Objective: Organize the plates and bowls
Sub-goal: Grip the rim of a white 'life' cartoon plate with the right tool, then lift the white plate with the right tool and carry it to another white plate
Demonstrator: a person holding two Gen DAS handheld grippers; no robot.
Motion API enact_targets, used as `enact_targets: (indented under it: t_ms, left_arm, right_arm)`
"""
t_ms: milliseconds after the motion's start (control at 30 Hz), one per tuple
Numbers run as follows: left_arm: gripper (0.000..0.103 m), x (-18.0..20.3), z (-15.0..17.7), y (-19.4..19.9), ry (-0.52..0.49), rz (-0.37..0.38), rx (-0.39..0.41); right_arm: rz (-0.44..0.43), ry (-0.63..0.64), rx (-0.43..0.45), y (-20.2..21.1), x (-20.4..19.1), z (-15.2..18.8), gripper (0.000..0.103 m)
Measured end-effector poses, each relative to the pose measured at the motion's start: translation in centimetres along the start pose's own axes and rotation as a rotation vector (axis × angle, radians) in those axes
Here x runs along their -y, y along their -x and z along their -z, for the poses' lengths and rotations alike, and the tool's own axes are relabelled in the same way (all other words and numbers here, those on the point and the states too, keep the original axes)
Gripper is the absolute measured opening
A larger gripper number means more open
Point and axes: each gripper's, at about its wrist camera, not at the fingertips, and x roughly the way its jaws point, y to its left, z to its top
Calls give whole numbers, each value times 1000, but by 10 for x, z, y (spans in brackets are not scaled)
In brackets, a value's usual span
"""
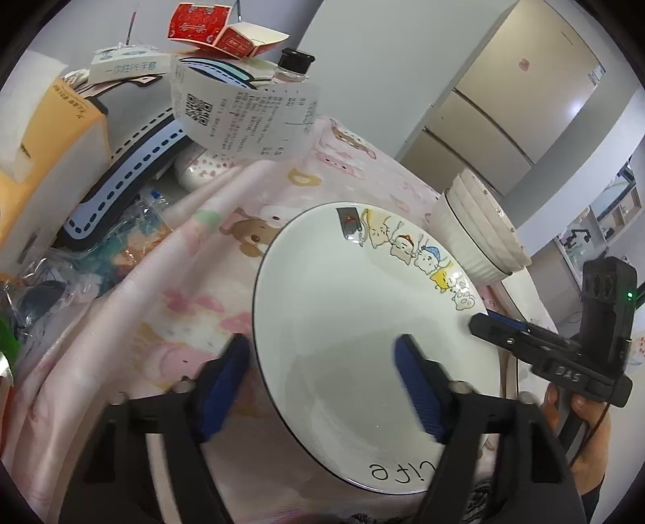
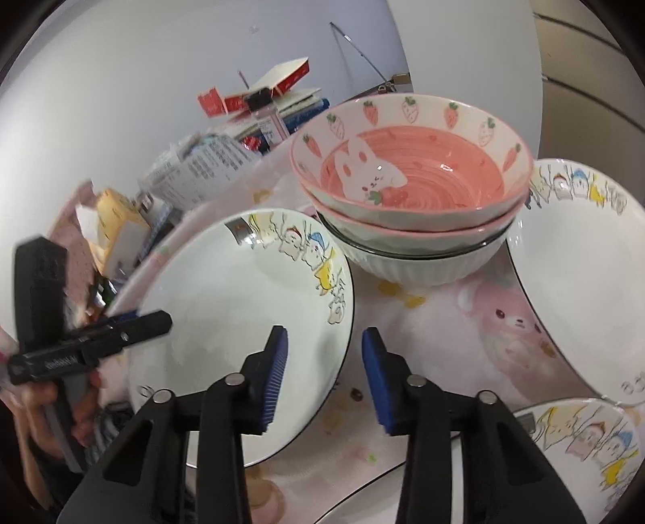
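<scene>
A white plate with cartoon animals on its rim (image 1: 363, 330) (image 2: 242, 306) lies on the pink cloth. My left gripper (image 1: 322, 387) (image 2: 133, 318) is open, its jaws straddling the plate's near left edge. My right gripper (image 2: 324, 375) (image 1: 483, 326) is open, its jaws straddling the plate's right edge. A stack of bowls (image 2: 411, 209) (image 1: 479, 238), pink strawberry-rabbit bowls on a white ribbed one, stands behind the plate. A second cartoon plate (image 2: 580, 282) lies at the right, a third (image 2: 580, 451) at the lower right.
The pink cartoon tablecloth (image 1: 133, 334) covers the table. Clutter sits at the far left: an orange box (image 1: 48, 133), a long receipt (image 1: 250, 117), a bottle with a black cap (image 1: 296, 64), red cartons (image 1: 209, 28) and plastic bags (image 1: 100, 250).
</scene>
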Motion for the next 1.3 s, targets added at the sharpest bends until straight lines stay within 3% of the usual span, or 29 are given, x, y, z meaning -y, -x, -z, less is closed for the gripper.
enact_targets:
  t_ms: [233,500,600,733,1133,1300]
  left_arm:
    - [39,-10,-1,2,37,-13,19]
    - [38,-20,-2,2,96,46,22]
    - [37,-16,-1,2,79,20,29]
    - [28,-15,0,4,81,-18,41]
    - [23,5,-2,35,-10,-110,214]
    - [20,5,-3,53,-1,-60,282]
  right_arm:
    - [-1,66,-59,-16,-8,1,31]
    - [32,110,-53,-19,-16,0,30]
    - [49,126,-44,-19,-18,1,29]
    - [75,150,-33,-16,-20,1,28]
    - [102,196,121,18,-37,-1,21]
    - [117,202,221,41,-46,-3,18]
